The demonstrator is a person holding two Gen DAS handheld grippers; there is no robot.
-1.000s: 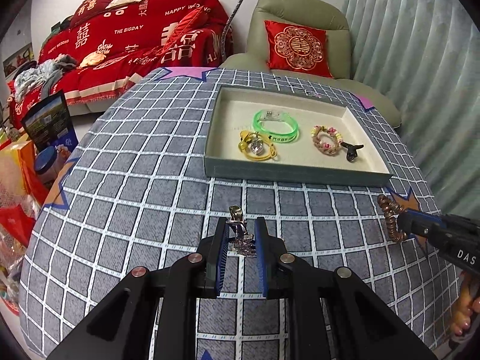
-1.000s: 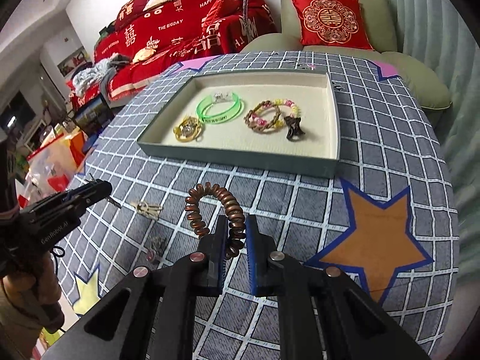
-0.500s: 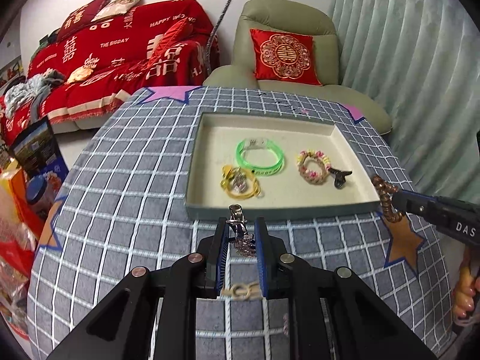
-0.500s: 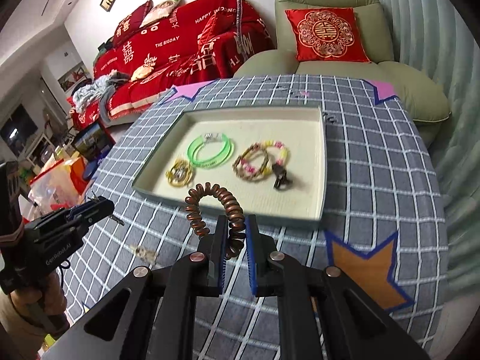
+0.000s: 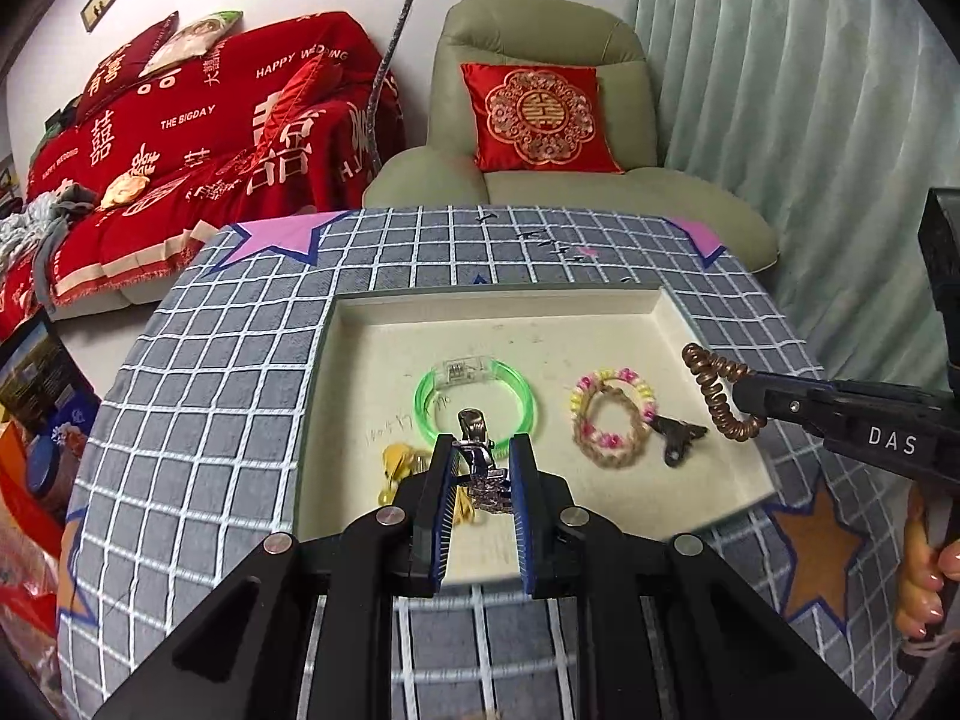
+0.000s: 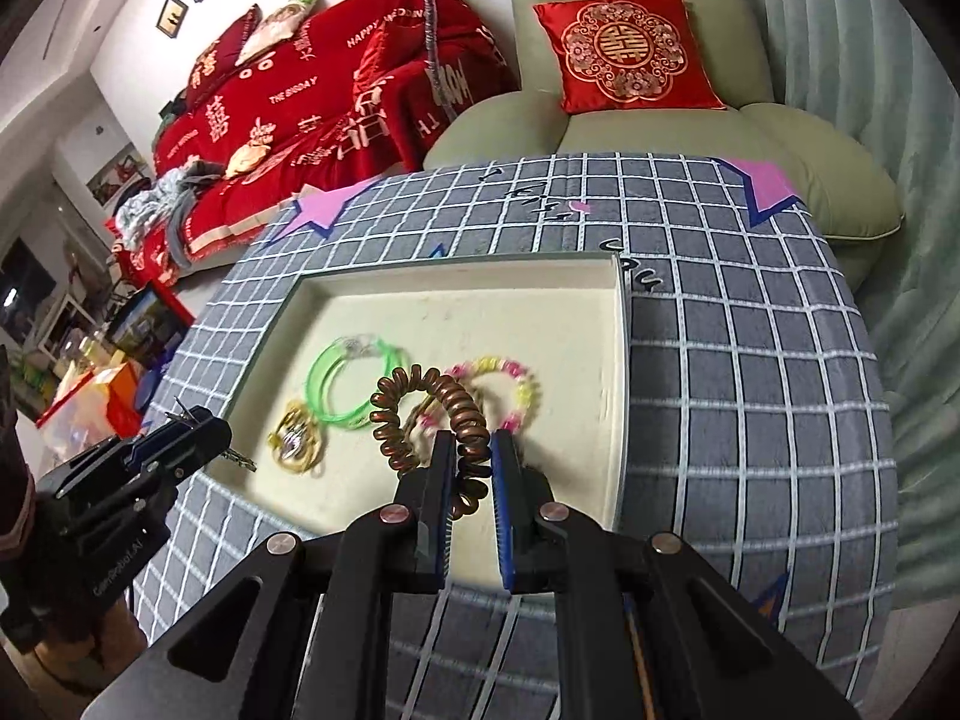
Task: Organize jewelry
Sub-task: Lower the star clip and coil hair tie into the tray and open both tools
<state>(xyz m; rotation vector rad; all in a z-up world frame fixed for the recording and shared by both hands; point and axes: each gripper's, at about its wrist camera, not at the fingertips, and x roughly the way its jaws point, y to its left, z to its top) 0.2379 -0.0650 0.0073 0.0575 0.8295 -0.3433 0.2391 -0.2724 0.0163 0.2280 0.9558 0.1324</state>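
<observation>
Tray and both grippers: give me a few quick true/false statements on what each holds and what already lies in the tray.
1. The right gripper grips a brown coil tie. True.
2. The left gripper is empty. False: its fingers clamp a silver clip.
3. A green bangle lies in the tray. True.
4. The beaded bracelet lies on the cloth outside the tray. False: it lies inside.
5. The tray has dividers. False: one open compartment.
</observation>
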